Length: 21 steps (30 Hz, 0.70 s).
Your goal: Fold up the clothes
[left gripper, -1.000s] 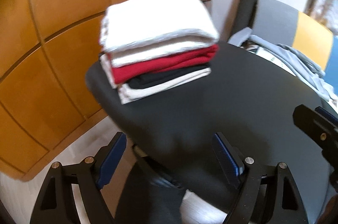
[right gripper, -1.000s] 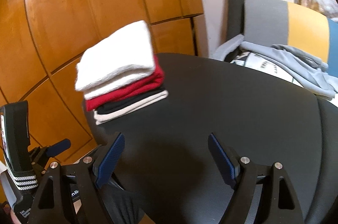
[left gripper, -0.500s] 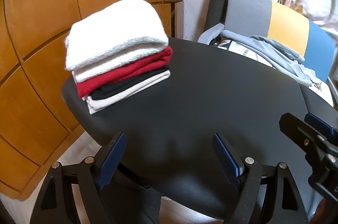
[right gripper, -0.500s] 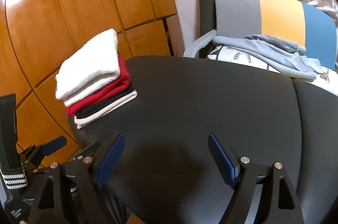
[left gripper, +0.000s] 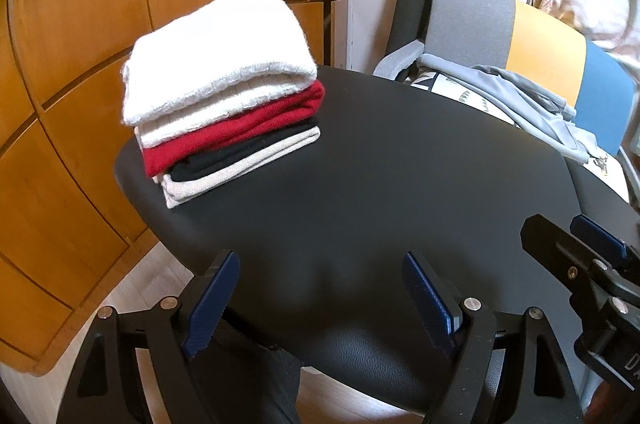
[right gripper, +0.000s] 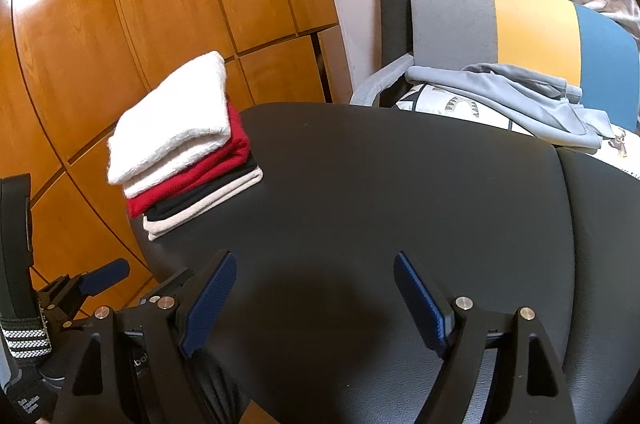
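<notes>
both grippers, left gripper (left gripper: 320,298) and right gripper (right gripper: 314,298), hang released, grasping nothing; reaching for the grey hoodie (right gripper: 516,95) upper right could topple the folded stack (left gripper: 224,107) upper left.

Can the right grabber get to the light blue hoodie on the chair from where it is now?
Probably yes. The right gripper is open and empty, and only bare black table lies between it and the light blue hoodie draped on the chair. It looks far, so the person would likely have to lean across.
</notes>
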Available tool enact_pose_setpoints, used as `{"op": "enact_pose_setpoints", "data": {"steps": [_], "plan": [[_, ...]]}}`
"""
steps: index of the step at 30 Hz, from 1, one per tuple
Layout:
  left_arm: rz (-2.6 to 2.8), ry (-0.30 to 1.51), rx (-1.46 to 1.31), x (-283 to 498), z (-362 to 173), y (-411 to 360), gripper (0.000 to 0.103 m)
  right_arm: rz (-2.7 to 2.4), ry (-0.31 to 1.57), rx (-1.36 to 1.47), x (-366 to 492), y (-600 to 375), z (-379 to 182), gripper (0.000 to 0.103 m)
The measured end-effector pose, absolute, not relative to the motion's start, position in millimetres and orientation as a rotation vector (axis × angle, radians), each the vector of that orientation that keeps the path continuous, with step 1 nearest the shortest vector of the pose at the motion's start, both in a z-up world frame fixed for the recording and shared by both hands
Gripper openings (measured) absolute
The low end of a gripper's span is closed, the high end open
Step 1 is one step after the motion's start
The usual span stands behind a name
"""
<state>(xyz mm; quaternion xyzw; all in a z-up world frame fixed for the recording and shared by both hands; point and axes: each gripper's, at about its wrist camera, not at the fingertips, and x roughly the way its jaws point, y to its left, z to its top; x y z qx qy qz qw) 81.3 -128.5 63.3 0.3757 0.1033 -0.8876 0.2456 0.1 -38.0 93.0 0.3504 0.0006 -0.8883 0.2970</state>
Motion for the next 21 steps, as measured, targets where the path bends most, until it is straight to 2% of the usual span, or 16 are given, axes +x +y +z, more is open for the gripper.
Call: {"op": "enact_pose_setpoints", "data": {"steps": [21], "plan": [[-2.375,0.334,1.014,91,61,-150,0.084,-2.312,0.039,0.92,7,-60,93,0.083]]}}
